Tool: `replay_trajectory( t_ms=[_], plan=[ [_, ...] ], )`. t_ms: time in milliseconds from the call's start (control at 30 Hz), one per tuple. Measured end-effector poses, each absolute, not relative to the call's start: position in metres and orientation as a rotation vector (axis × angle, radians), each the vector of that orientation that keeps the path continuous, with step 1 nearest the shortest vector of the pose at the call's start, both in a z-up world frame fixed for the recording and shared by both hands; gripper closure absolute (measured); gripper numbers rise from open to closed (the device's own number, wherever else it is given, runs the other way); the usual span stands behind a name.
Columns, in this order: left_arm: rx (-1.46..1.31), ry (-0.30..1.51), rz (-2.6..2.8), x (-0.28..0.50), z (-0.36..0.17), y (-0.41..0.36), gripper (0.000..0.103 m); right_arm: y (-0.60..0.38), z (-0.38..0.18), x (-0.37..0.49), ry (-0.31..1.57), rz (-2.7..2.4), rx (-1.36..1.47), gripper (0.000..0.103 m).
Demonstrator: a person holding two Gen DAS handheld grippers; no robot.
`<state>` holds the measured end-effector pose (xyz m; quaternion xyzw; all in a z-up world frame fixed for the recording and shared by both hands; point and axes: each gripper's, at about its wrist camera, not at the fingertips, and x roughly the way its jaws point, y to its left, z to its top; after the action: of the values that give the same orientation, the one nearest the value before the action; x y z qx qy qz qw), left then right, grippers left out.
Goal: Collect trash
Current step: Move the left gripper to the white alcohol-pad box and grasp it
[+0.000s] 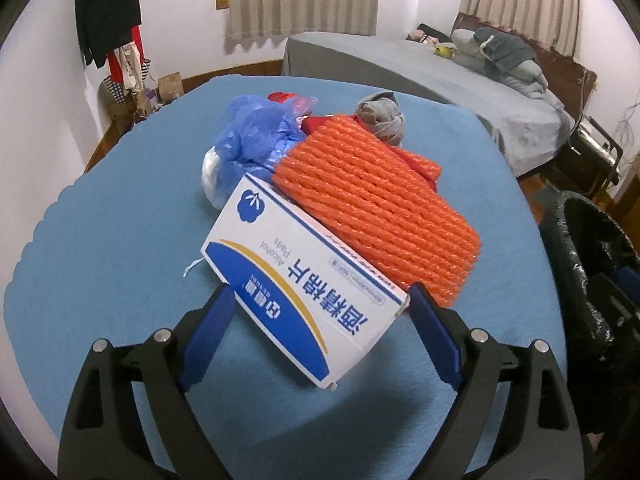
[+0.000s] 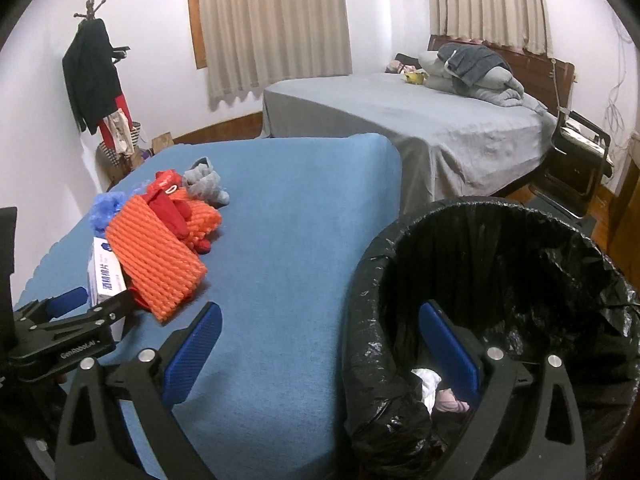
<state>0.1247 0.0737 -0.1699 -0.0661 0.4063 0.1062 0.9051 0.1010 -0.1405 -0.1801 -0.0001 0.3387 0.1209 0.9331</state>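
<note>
Left wrist view: the left gripper (image 1: 320, 312) stands wide, its pads either side of the box (image 1: 304, 284) near end; whether they press on it I cannot tell.
Bag (image 1: 252, 140): blue, left of the box and behind it, on the table (image 1: 100, 240).
Box: tilted, far edge under the orange net (image 1: 380, 208).
Net: lies on the box's right side; lifting the box may drag or tip it off.
Bin (image 2: 500, 280): right of the box, off the table edge.
Right gripper (image 2: 324, 348): wide apart, empty, straddling the bin's rim.
Risk: a skewed corner grip may let the box twist free.
</note>
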Motion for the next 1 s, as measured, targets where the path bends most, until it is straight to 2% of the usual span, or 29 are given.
replay_trajectory(
  t_ms=[300, 433, 533, 867, 1000],
  plan=[
    [-0.123, 0.817, 0.255, 0.117, -0.165, 0.102, 0.027, -0.14, -0.181, 0.101, 0.695, 0.246, -0.002, 0.006],
    [-0.187, 0.829, 0.237, 0.115, -0.16, 0.119, 0.026, -0.137, -0.181, 0.101, 0.699, 0.254, -0.009, 0.006],
    [-0.206, 0.819, 0.236, 0.115, -0.157, 0.125, 0.021, -0.133, -0.181, 0.102, 0.703, 0.261, -0.015, 0.006],
    [-0.172, 0.815, 0.266, 0.121, -0.166, 0.12, 0.021, -0.12, -0.179, 0.102, 0.701, 0.287, -0.029, 0.006],
    [-0.169, 0.779, 0.257, 0.116, -0.161, 0.125, 0.04, -0.113, -0.18, 0.102, 0.706, 0.302, -0.035, 0.006]
  ],
)
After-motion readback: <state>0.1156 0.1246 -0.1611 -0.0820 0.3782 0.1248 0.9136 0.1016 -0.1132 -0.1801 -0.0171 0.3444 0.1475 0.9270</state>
